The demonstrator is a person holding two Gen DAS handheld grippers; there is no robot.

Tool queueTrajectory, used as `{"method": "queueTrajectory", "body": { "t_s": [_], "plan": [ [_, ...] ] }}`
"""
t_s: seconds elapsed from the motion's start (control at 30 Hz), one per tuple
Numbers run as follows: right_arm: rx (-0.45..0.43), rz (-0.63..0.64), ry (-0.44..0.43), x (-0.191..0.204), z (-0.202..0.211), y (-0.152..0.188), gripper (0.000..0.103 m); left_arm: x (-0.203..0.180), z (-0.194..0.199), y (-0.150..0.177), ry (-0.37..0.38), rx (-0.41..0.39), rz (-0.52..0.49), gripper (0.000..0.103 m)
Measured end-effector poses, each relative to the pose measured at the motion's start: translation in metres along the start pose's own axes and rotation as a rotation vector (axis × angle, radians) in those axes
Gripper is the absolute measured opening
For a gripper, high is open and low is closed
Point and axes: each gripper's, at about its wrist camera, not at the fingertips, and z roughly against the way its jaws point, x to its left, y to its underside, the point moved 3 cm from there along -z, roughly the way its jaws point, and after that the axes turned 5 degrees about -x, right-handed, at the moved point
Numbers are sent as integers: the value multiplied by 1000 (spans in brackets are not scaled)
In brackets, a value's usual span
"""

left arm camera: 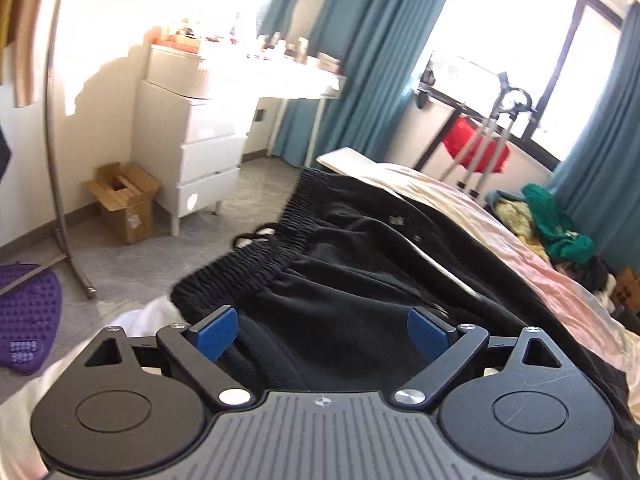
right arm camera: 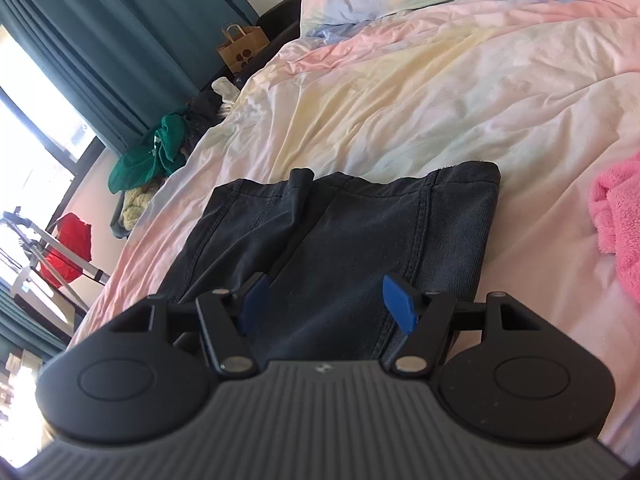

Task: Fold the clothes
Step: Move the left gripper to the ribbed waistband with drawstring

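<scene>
**Both grippers wide over dark clothes on the bed**

Left wrist view: the left gripper (left arm camera: pixel 322 330) has its blue pads (left arm camera: pixel 216 330) spread wide, holding nothing. It hangs low over black pants (left arm camera: pixel 360 264) spread on the bed (left arm camera: pixel 500 220); whether the pads touch the cloth cannot be told. The ribbed waistband (left arm camera: pixel 256 256) with its drawstring lies toward the bed's edge, on the floor side. Beyond the edge stand a white drawer unit (left arm camera: pixel 200 148), a cardboard box (left arm camera: pixel 124 204) beside it and a purple mat (left arm camera: pixel 28 320) on the floor. Teal curtains (left arm camera: pixel 360 60) frame the window, and a green garment (left arm camera: pixel 560 228) sits in a heap at the far side of the bed.

Right wrist view: the right gripper (right arm camera: pixel 330 304) is likewise spread wide and empty, poised above a folded dark grey garment (right arm camera: pixel 352 236) (heavy seams, denim-like) lying flat on the pastel quilt (right arm camera: pixel 440 92). A pink fluffy item (right arm camera: pixel 616 216) lies apart at the right. A paper bag (right arm camera: pixel 242 50) stands past the bed.
</scene>
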Motion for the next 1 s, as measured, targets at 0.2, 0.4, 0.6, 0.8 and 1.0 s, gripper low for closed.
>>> {"method": "queueTrajectory", "body": {
  "t_s": [0.2, 0.4, 0.6, 0.8, 1.0],
  "plan": [
    [1, 3, -32, 4, -2, -1, 67, 47, -1, -14, -134, 37, 187, 101],
    [8, -35, -33, -4, -4, -3, 67, 57, -26, -4, -157, 114, 242, 101],
    [11, -61, -23, -9, -6, -3, 67, 75, -58, 31, -74, 286, 559, 99],
    [13, -70, -28, -10, -8, -3, 67, 85, -62, 42, 12, 298, 662, 98],
    [20, -95, -42, -11, -8, -3, 67, 83, -58, 49, 182, 303, 738, 98]
  ]
}}
